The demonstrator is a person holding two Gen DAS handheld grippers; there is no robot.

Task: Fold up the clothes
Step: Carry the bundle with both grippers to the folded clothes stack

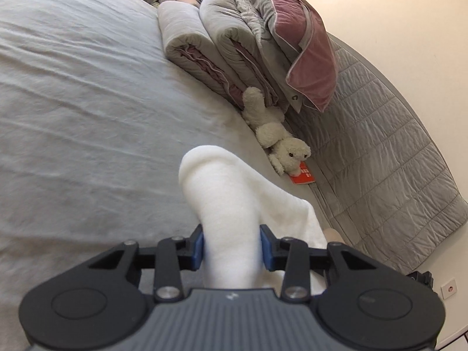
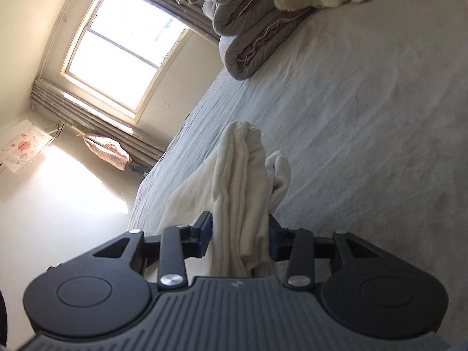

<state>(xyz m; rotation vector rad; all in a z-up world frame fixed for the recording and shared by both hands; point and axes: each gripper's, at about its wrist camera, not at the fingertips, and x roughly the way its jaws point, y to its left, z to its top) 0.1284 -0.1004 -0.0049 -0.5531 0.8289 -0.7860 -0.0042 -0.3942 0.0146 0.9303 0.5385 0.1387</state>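
Observation:
A white fleecy garment (image 1: 222, 187) is bunched between the blue pads of my left gripper (image 1: 232, 242), which is shut on it and holds it above the grey bedsheet (image 1: 73, 102). In the right wrist view another part of the same white garment (image 2: 242, 169) hangs in long folds from my right gripper (image 2: 240, 234), also shut on the cloth. Its loose end trails onto the bedsheet (image 2: 365, 146). How the garment runs between the two grips is hidden.
Rolled grey quilts (image 1: 204, 44) and a pink pillow (image 1: 301, 44) are stacked at the head of the bed. A cream plush toy (image 1: 278, 134) lies on a red booklet (image 1: 302, 178) beside a quilted grey headboard (image 1: 380, 146). A bright window (image 2: 117, 55) lies beyond the bed.

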